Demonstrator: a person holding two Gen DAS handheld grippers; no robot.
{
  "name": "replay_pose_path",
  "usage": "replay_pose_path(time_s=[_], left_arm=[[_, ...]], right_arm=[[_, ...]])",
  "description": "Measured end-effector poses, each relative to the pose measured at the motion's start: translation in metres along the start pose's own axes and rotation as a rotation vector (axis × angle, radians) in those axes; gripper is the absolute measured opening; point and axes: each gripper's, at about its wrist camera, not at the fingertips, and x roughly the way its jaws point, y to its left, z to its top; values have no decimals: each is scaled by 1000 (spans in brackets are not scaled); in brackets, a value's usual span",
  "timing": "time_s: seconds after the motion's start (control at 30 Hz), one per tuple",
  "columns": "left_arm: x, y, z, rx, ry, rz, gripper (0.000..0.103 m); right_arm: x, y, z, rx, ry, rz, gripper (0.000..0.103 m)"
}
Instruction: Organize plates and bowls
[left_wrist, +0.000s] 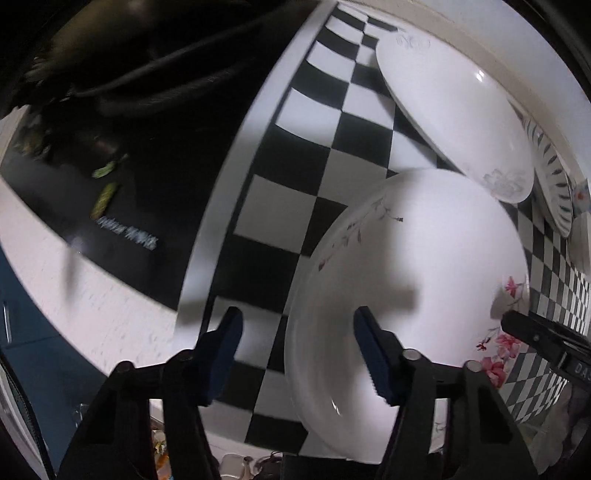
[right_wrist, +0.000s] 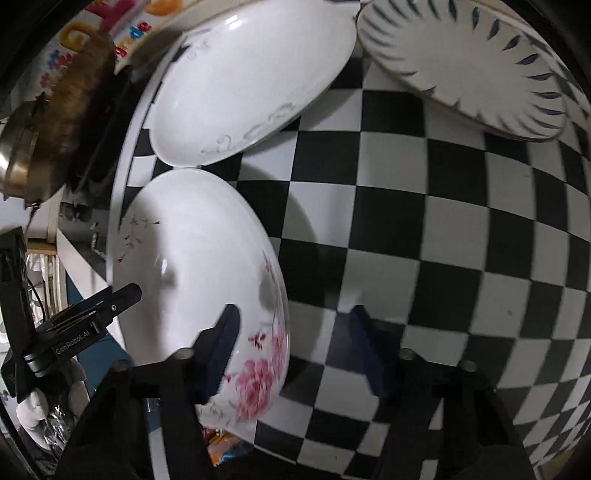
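White and pink-flowered, the bowl (right_wrist: 199, 280) sits empty at the checkered cloth's (right_wrist: 424, 229) edge, straddled at opposite rims by wide-open left gripper (left_wrist: 297, 354) and right gripper (right_wrist: 291, 350).

Printed in white on the black body of the left hand-held gripper (right_wrist: 110, 310), at about eight o'clock in the right wrist view: "GenRobot.AI". Cut off at the four o'clock edge of the left wrist view, on the right hand-held gripper (left_wrist: 546, 339): "DA". White lettering on the black cooktop (left_wrist: 129, 236), too blurred to read.
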Motion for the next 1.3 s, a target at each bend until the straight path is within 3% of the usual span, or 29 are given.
replay_pose_path(time_s=[0.03,0.1,0.17,0.4,0.63,0.87,1.1,1.3], left_arm=[[1,-1,0,11,4,-21,52],[-1,-4,1,28,1,-44,42],[-6,-10,1,54,-1,-54,34],[-21,-22,-5,47,5,-32,34],[-40,-69,-25,98,-12,-38,34],[-61,-139,-40,180,-18,-81,34],[-44,-186,-34,266,2,-96,34],[-24,-237,-27,296,29,-79,34]], right_arm=[[4,1,1,1,5,3,52],[3,6,5,-8,-13,8,26],[7,9,8,-10,14,22,15],[3,12,2,-55,3,-5,15],[-25,-15,-13,-60,-25,1,15],[-71,-69,-26,-17,-75,-12,15],[-103,-151,-42,75,-105,-16,15],[-106,-204,-45,130,-111,-22,15]])
